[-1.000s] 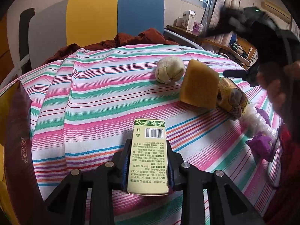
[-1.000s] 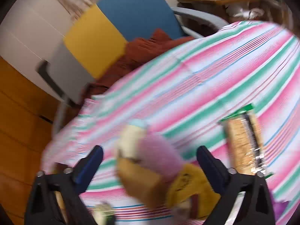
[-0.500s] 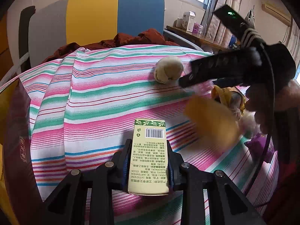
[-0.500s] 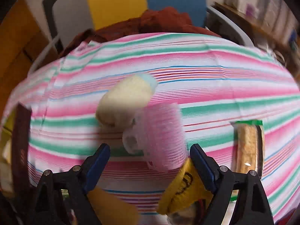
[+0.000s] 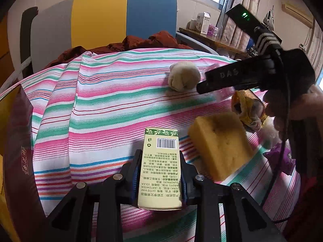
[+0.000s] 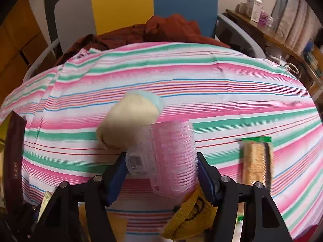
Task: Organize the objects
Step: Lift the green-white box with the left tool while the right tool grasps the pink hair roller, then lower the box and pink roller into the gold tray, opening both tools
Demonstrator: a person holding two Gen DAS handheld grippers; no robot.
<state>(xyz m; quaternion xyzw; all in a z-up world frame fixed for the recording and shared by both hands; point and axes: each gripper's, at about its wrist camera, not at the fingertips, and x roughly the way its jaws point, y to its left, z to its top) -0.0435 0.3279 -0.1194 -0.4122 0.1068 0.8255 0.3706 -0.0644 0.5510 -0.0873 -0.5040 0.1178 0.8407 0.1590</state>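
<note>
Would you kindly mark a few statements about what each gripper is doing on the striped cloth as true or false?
1. The left gripper is shut on the cream carton with a barcode. True.
2. The right gripper is open and holds nothing. False: its fingers press both sides of the pink hair roller.
3. The yellow sponge lies to the right of the carton in the left wrist view. True.
4. The cream sock ball is clamped in the left gripper. False: it lies on the striped cloth, just beyond the roller.
5. A wrapped snack bar lies on the cloth to the right of the right gripper. True.
</note>
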